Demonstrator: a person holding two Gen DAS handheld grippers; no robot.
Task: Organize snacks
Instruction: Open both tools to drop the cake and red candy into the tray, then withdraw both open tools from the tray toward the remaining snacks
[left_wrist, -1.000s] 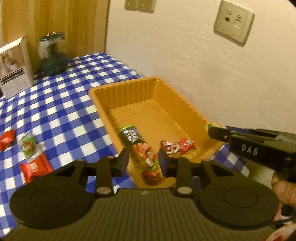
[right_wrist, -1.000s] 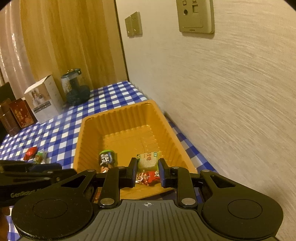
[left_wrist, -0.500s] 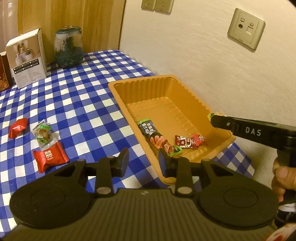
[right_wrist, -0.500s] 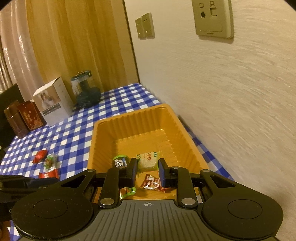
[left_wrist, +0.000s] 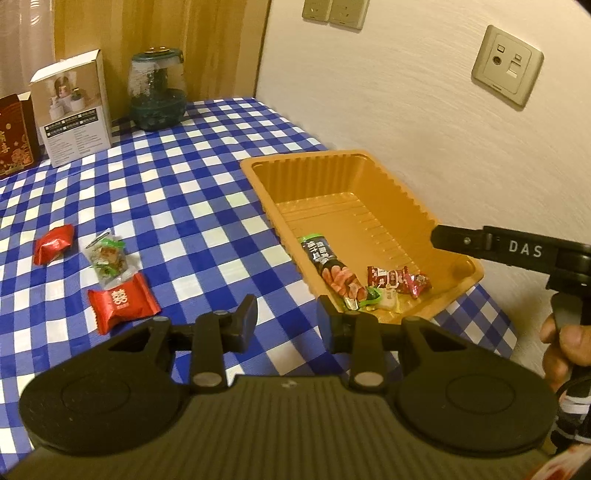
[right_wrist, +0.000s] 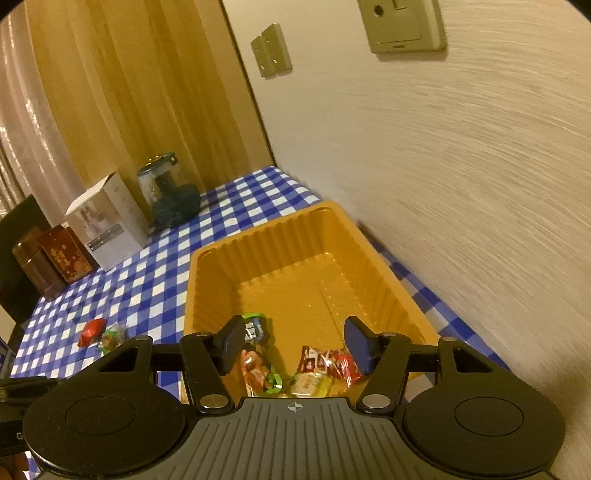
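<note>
We hold both grippers empty with fingers apart: the right gripper (right_wrist: 291, 345) over the near end of the orange tray (left_wrist: 380, 173), the left gripper (left_wrist: 288, 319) just off the tray's near left corner. Three wrapped candies lie left of the tray; the red double-happiness packet (left_wrist: 122, 301), long axis crosswise, lies nearest our left.
</note>
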